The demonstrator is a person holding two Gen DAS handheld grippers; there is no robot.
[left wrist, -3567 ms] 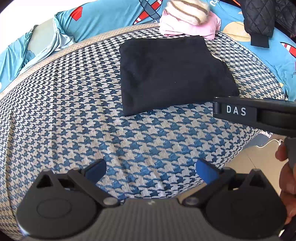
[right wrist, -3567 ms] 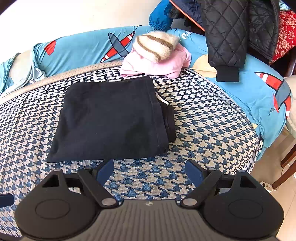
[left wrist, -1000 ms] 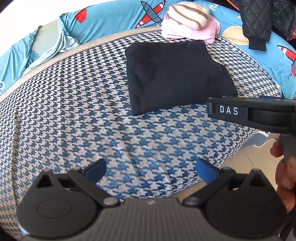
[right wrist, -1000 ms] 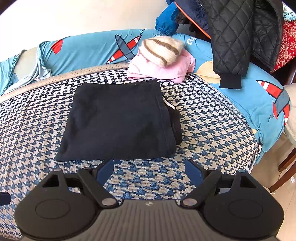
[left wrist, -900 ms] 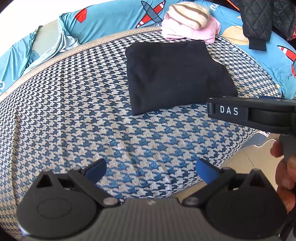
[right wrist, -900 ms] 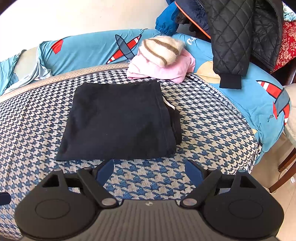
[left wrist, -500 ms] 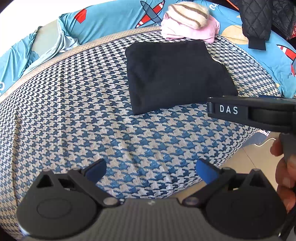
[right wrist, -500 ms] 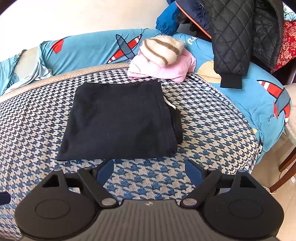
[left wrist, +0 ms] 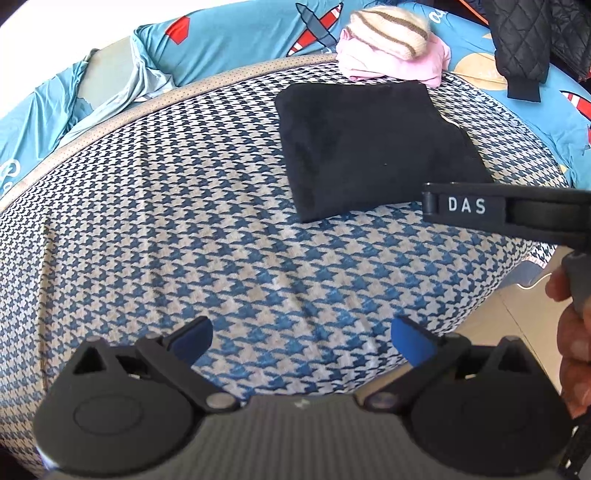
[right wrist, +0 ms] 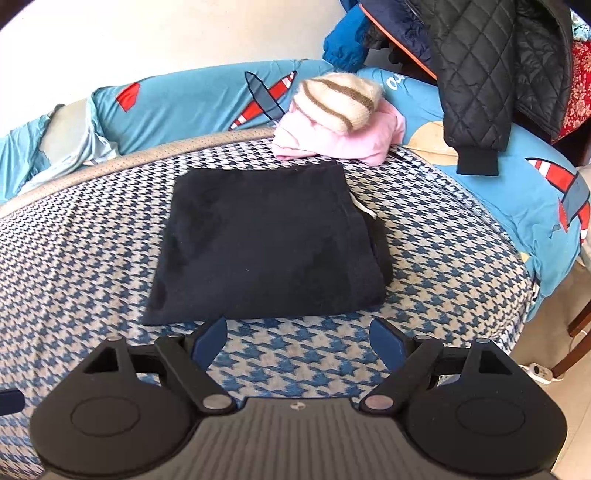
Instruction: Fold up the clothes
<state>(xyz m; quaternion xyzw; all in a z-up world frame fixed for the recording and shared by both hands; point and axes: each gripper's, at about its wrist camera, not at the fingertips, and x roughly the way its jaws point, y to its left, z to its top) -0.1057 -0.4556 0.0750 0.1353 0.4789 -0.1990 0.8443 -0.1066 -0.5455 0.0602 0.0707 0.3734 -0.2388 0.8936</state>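
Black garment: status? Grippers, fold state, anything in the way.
Left gripper open, empty, short of the cloth. Right gripper open, empty, at the near edge. Black garment folded flat on the houndstooth cover. Pink pile touches its far edge.

A black garment folded into a flat rectangle [left wrist: 373, 147] lies on a blue-and-cream houndstooth woven bedcover [left wrist: 207, 236]. Just beyond its far edge sits a folded pink garment [left wrist: 399, 68] with a cream, brown-striped knitted hat [left wrist: 388, 27] on top. The left gripper [left wrist: 301, 341] hovers above bare bedcover, blue-tipped fingers [left wrist: 192, 338] spread wide. The black right gripper body marked "DAS" [left wrist: 498, 214] reaches in from the right, a hand [left wrist: 574, 332] on its handle.
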